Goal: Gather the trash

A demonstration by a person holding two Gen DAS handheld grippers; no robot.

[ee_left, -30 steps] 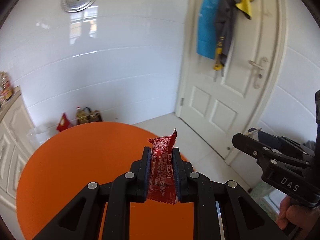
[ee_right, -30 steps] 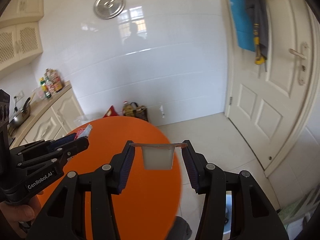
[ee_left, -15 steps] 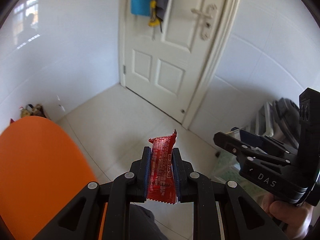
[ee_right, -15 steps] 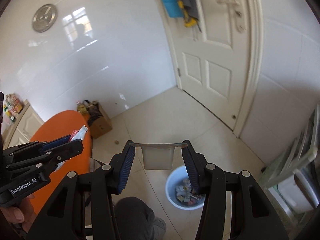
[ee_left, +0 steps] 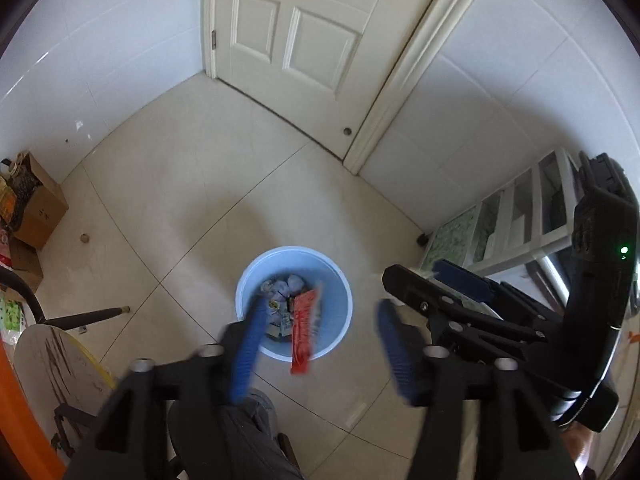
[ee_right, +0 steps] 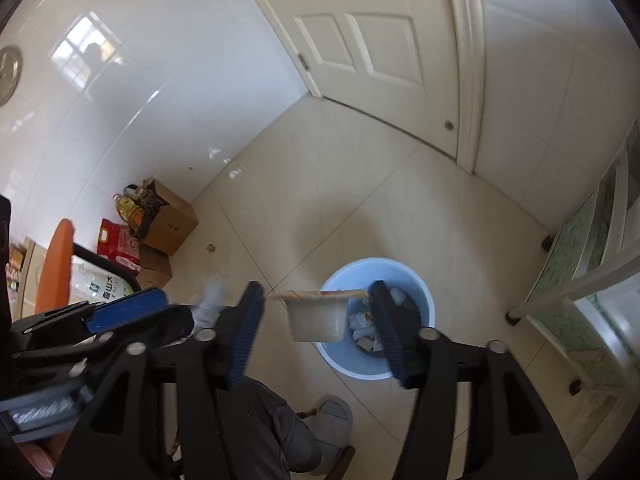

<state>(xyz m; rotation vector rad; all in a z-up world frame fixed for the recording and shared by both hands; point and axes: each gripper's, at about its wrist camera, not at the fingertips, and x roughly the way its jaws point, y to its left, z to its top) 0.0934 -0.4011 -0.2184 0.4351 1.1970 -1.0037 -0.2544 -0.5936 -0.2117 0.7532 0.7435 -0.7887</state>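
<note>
A light blue trash bin stands on the tiled floor below me, with several scraps inside; it also shows in the right wrist view. My left gripper is open above the bin. The red snack wrapper hangs free between its fingers, over the bin's near rim. My right gripper holds a white plastic cup by its rim, above the bin's left edge. The right gripper also shows in the left wrist view.
A white door is at the far wall. Cardboard boxes and bags sit against the left wall. A white shelf rack stands to the right. The orange table edge and a chair are at the left.
Both grippers swung down from the table to over the bin. The left gripper opened and let go of the red wrapper, which is dropping. The right gripper's jaws spread wider around the cup.
</note>
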